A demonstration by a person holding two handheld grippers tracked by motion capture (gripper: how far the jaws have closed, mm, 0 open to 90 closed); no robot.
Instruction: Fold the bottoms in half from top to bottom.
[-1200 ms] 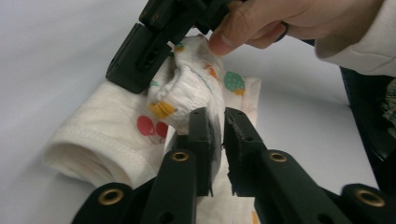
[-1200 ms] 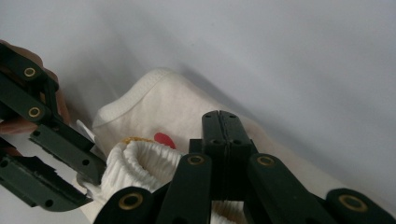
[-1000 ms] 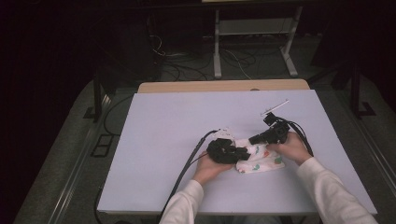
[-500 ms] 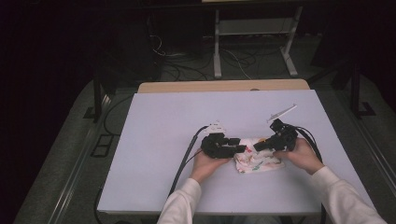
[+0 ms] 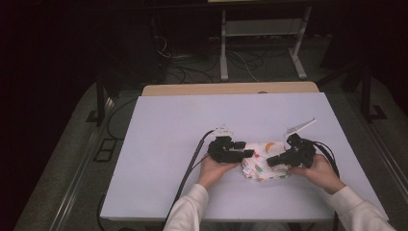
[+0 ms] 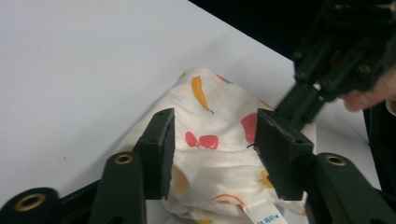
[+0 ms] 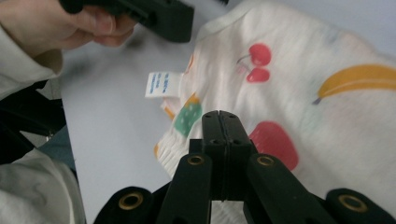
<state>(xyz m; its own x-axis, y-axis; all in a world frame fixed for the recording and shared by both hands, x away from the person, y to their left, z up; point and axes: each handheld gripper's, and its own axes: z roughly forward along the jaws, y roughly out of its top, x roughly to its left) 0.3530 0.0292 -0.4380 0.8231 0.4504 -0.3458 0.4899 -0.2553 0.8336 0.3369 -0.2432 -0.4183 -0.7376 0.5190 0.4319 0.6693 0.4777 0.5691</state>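
Observation:
A small white cloth (image 5: 262,163) printed with cherries and bananas lies bunched on the pale table (image 5: 168,144), near its front. My left gripper (image 5: 248,154) lies at the cloth's left edge. Its jaws have just been opening and stand apart over a raised fold of the cloth (image 6: 215,121), not pressing it; the left gripper (image 6: 212,135) is open. My right gripper (image 5: 270,161) comes in from the cloth's right side. The right gripper (image 7: 220,116) is shut, jaws flat together, tips resting over the cloth (image 7: 303,93). A white label (image 7: 162,85) sticks out of the cloth's edge.
Both cables trail off the table's front and right edges. Beyond the far edge stand a wooden strip (image 5: 231,89), a metal stand (image 5: 223,53) and loose floor cables. The table's left and far parts are bare.
The right gripper has slid to the right and nearer across the cloth. The left gripper's jaws have spread wider while that hand stayed put.

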